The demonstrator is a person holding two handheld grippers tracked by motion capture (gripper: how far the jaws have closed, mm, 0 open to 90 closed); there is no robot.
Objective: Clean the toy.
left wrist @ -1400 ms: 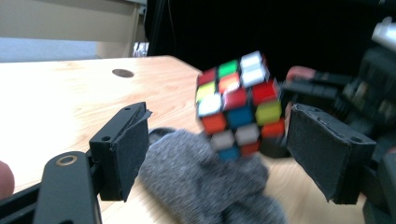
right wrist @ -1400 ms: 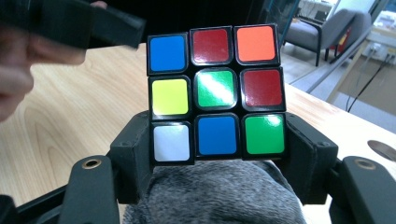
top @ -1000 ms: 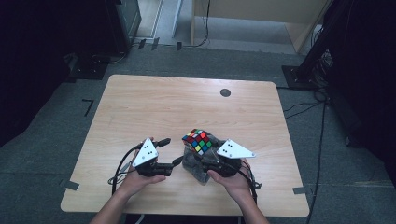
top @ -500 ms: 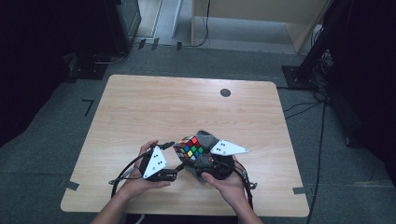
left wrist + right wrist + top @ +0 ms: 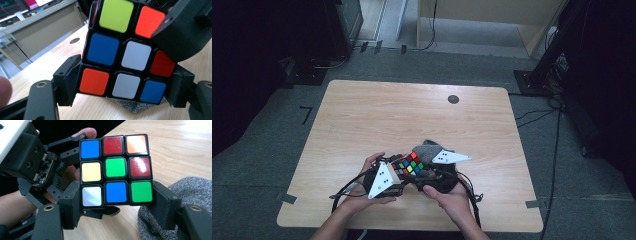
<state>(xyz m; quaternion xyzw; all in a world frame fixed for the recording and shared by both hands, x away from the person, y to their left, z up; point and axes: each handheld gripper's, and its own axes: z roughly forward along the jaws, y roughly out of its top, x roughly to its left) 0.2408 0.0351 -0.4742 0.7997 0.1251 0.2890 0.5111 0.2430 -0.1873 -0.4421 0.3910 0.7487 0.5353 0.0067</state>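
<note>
A scrambled Rubik's cube (image 5: 408, 165) is held just above the wooden table (image 5: 412, 115) near its front edge. My right gripper (image 5: 419, 173) comes in from the right and is shut on the cube's lowest row (image 5: 116, 168), one pad on each side. My left gripper (image 5: 400, 173) meets it from the left. Its jaws have just been closing with the cube (image 5: 125, 57) between them, and both pads now sit against another face's lowest row. In the left gripper view, one jaw of the right gripper (image 5: 180, 30) covers the cube's upper right corner.
A grey knitted cloth (image 5: 427, 148) lies on the table just behind and under the cube, also seen in the right gripper view (image 5: 175, 195). A small black round spot (image 5: 453, 99) marks the table's far side. The floor around is dark, with cables at the right.
The right gripper brought the cube a little nearer and to the left. The left gripper tilted and came up to the cube, and its jaws now flank it.
</note>
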